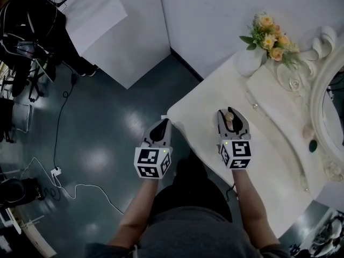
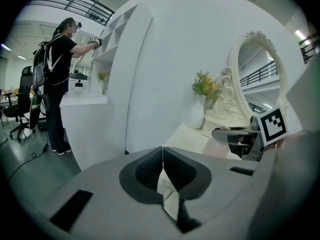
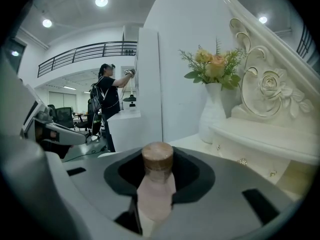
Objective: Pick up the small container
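The small container (image 1: 229, 116) is a pale pink bottle with a brown cork-like cap. It stands upright between the jaws of my right gripper (image 1: 232, 114), over the white dressing table (image 1: 199, 120). In the right gripper view the container (image 3: 156, 189) fills the gap, and the dark pads of the right gripper (image 3: 158, 166) press on both its sides. My left gripper (image 1: 160, 126) hovers at the table's left corner, its jaws closed tip to tip with nothing held. From the left gripper view, the left gripper (image 2: 162, 153) is shut and the pink container (image 2: 223, 147) shows to the right.
A white vase (image 1: 250, 61) with yellow flowers (image 1: 271, 37) stands at the table's far side. A raised drawer shelf (image 1: 279, 106) and an ornate mirror (image 1: 329, 98) lie to the right. White cabinets (image 1: 123, 31) stand behind. A person (image 3: 107, 100) works far off.
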